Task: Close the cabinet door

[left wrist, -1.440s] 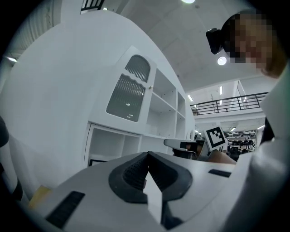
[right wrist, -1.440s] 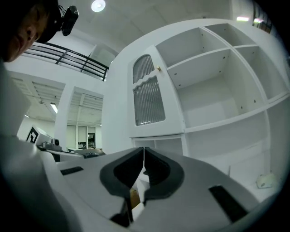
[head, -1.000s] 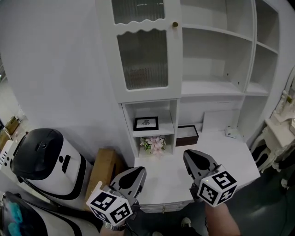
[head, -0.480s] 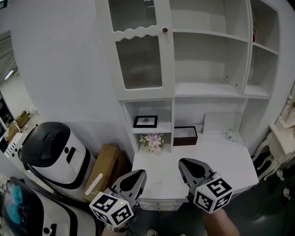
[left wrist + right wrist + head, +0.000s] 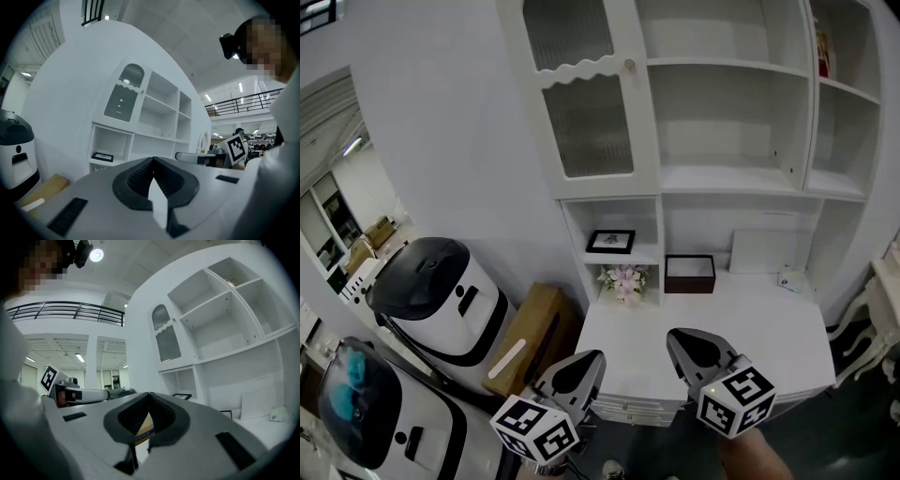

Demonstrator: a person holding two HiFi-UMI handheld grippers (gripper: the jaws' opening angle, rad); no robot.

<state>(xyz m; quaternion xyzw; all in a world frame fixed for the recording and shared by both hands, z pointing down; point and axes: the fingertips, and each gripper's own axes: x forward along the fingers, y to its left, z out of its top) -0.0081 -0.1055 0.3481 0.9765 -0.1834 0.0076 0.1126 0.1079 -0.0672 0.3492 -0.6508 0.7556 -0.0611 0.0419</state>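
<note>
Room: white wall backing a white shelf-and-table unit; 2 white-and-black machines [image 5: 441, 300] and a cardboard box [image 5: 530, 337] stand on the floor at its left.

1. Left claw [image 5: 592, 356], nearest: jaws fully together, nothing in them.
2. Right claw [image 5: 677, 336], just beside it: jaws pressed tip to tip, empty. Both point level, before the front edge of the table [image 5: 769, 319], well apart from the cabinet.
3. Table back: dark box [image 5: 689, 274]. In the 2 cubbies beside it are a flower posy [image 5: 624, 279] and, above that, a framed picture [image 5: 611, 242].
4. Cabinet door [image 5: 586, 103], farthest: upper left of the unit, above the cubbies. White frame, 2 ribbed glass panes, small knob [image 5: 629, 64] on its right edge. It appears to lie against its frame; any remaining gap cannot be made out.

Handling, as judged: light, stiff, probably hinged on the left since the knob is on the right. The glass is fragile and the paint looks slick. Best contact is the frame's wooden edge beside the knob, pushed gently with closed tips, keeping off the panes.
</note>
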